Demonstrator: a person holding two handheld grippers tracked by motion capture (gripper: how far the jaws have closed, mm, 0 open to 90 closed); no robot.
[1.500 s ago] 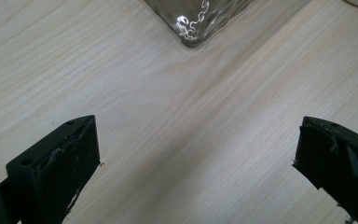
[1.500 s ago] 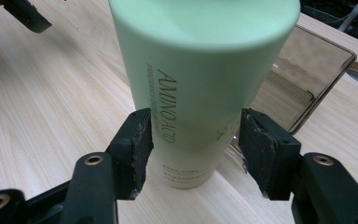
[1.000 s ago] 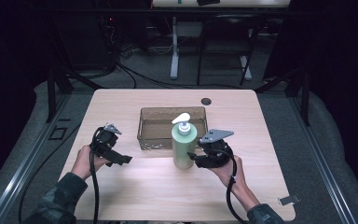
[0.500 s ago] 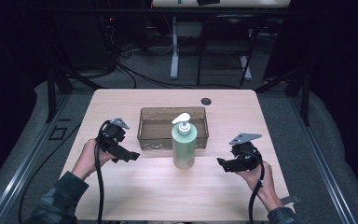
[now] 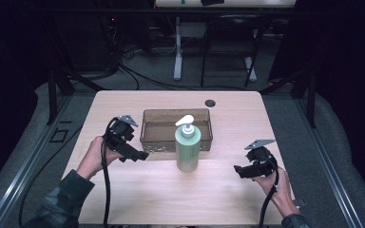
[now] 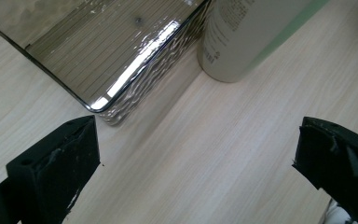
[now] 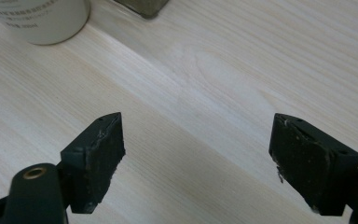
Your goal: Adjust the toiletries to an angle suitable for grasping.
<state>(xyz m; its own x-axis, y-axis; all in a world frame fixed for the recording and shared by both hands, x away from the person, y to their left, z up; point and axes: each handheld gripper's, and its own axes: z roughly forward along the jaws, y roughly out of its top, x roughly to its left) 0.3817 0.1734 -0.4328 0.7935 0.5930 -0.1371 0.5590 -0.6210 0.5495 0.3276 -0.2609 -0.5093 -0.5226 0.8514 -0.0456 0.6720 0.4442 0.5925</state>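
Pump bottle (image 5: 188, 146) stood upright mid-table, touching the front wall of the clear tray (image 5: 149, 127). Right gripper (image 5: 241, 171) near the table's right edge, jaws just spread, nothing between. Left gripper (image 5: 140, 156) spread beside the tray's front-left corner. Release step judged done; next, likely a fresh approach.

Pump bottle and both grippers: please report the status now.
Left gripper open, empty. Right gripper open, fingers just been opening, nothing between them. Pump bottle upright on table, free, in front of tray. Nothing in the way.
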